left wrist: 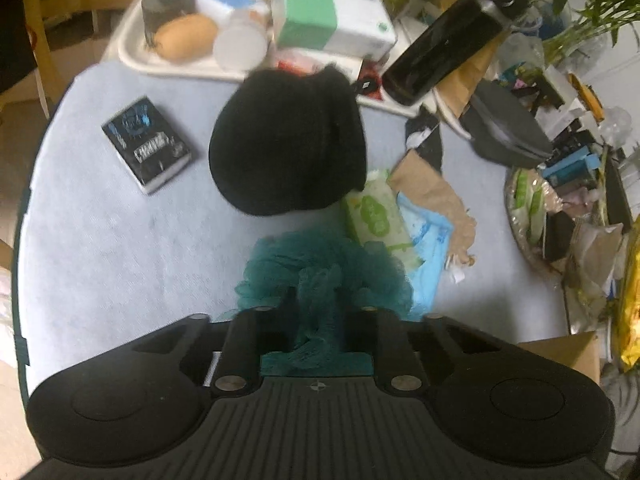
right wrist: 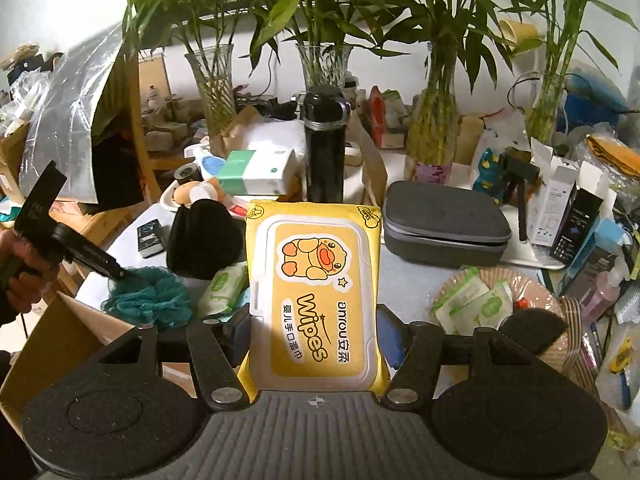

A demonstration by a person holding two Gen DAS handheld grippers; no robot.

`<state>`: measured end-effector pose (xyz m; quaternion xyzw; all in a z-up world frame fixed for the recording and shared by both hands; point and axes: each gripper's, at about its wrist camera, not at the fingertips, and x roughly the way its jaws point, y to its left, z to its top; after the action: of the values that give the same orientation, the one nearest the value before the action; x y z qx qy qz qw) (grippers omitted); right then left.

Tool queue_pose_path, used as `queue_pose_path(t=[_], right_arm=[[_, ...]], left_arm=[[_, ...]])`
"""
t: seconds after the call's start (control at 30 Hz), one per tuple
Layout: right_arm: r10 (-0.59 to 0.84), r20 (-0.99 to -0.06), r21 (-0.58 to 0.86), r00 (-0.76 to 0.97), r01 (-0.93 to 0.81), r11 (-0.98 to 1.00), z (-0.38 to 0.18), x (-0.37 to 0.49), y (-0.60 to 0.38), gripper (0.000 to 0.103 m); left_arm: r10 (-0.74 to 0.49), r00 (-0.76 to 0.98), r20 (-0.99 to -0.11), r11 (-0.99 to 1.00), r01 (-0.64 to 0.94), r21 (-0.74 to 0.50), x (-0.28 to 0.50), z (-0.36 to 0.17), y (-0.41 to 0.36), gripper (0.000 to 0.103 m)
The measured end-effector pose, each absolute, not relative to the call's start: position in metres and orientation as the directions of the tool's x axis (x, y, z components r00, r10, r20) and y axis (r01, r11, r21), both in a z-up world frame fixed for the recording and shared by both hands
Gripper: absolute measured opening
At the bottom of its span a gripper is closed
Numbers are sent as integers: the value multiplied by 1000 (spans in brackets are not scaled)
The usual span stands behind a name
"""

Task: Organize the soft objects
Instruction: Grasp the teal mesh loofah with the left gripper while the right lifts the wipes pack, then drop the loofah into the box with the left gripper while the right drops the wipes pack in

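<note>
1. Teal mesh loofah (left wrist: 320,268) lies on the table (left wrist: 120,248) near its front edge, pinched between the left gripper (left wrist: 318,300) jaws, which are squeezed nearly together on the mesh.
2. Yellow wipes pack (right wrist: 314,292) is clamped between the right gripper (right wrist: 314,336) jaws, held mid-width, lifted above the table.
3. Black knit hat (left wrist: 288,148) sits mid-table, just behind the loofah.
4. Green wipes pack (left wrist: 374,212) touches the loofah's right side.
5. Book (left wrist: 148,144) lies left of the hat, apart.

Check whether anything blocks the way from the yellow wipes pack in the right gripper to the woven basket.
Nothing visible does. The right gripper holds the yellow wipes pack above the table, and the woven basket lies open to its right, already holding small green packets.
</note>
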<state>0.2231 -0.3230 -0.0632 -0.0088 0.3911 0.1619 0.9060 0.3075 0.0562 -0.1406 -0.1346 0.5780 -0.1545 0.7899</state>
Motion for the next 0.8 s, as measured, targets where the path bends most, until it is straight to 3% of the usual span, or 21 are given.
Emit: queue_pose_path(t=[0.53, 0.8], right_arm=[[328, -672, 157, 664, -305, 939, -32, 191, -325, 65], [362, -658, 187, 660, -323, 928, -19, 171, -320, 65]], left_arm=[[-286, 581, -762, 958, 151, -244, 265, -49, 42, 10], [-295, 654, -697, 954, 165, -249, 235, -14, 42, 9]])
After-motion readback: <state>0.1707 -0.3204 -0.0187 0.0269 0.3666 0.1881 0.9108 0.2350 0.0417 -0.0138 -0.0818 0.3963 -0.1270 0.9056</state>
